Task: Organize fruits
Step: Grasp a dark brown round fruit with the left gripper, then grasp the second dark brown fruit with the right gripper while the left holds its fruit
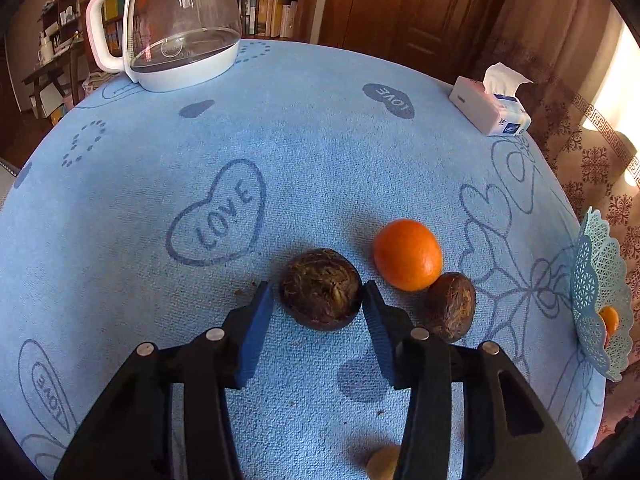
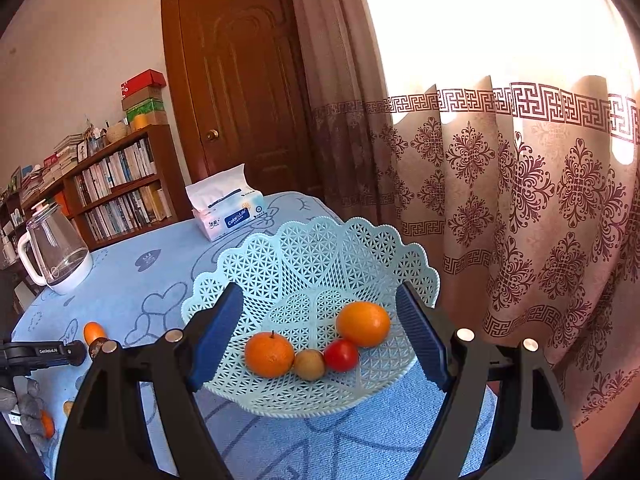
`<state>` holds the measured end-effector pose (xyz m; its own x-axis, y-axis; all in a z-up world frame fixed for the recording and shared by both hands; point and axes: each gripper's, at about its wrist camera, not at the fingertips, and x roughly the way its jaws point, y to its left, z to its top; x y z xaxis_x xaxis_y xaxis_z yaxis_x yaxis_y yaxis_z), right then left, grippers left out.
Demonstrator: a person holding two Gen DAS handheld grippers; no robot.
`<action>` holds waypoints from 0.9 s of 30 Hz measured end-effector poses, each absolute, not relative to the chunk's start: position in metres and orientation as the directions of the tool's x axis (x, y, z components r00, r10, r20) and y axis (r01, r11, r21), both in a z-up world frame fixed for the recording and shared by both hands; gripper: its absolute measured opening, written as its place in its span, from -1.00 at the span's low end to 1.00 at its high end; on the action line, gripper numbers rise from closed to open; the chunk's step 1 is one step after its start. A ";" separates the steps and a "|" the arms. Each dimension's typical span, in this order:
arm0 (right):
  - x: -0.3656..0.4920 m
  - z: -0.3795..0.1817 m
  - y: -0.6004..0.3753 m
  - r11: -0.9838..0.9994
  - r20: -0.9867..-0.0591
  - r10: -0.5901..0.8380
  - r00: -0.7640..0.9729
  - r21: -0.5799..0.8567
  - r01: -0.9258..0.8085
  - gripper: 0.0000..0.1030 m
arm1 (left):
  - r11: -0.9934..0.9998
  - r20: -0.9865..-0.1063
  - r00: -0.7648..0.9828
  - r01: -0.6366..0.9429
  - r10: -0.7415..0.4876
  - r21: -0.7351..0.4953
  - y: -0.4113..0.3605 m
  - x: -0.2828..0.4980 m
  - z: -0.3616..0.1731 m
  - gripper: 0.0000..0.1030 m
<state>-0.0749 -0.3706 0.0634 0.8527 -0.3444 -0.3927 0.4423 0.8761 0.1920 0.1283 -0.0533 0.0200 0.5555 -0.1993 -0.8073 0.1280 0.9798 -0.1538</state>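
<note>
Two grippers, both spread, neither gripping fruit.
Left gripper (image 1: 318,294) brackets a hairy brown fruit (image 1: 320,289) on the blue tablecloth (image 1: 320,152); orange (image 1: 408,254) just beyond, right. Right gripper (image 2: 320,306) hangs near the lattice basket (image 2: 304,248) holding two oranges, a red and a tan fruit.

— What's on the cloth (image 1: 320,168)?
— A kettle (image 1: 176,28) at the far edge, a tissue pack (image 2: 226,210) near the corner.
— Behind?
— Bookshelf (image 2: 120,188), door (image 2: 240,80), patterned curtain (image 2: 520,200).
</note>
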 end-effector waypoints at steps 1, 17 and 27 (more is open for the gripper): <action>-0.075 0.064 -0.370 0.876 -0.393 -0.346 0.852 0.190 0.444 0.55 | 0.980 -0.803 0.561 0.129 -0.201 -0.155 -0.053 0.127 0.021 -0.09; -0.074 0.062 -0.365 0.868 -0.386 -0.394 0.834 0.142 0.476 0.55 | 0.972 -0.701 0.675 0.120 -0.228 -0.201 -0.040 0.110 0.037 -0.17; -0.061 0.063 -0.335 0.885 -0.377 -0.438 0.816 -0.022 0.465 0.55 | 0.952 -0.659 0.704 0.084 -0.265 -0.293 -0.008 0.108 0.049 -0.17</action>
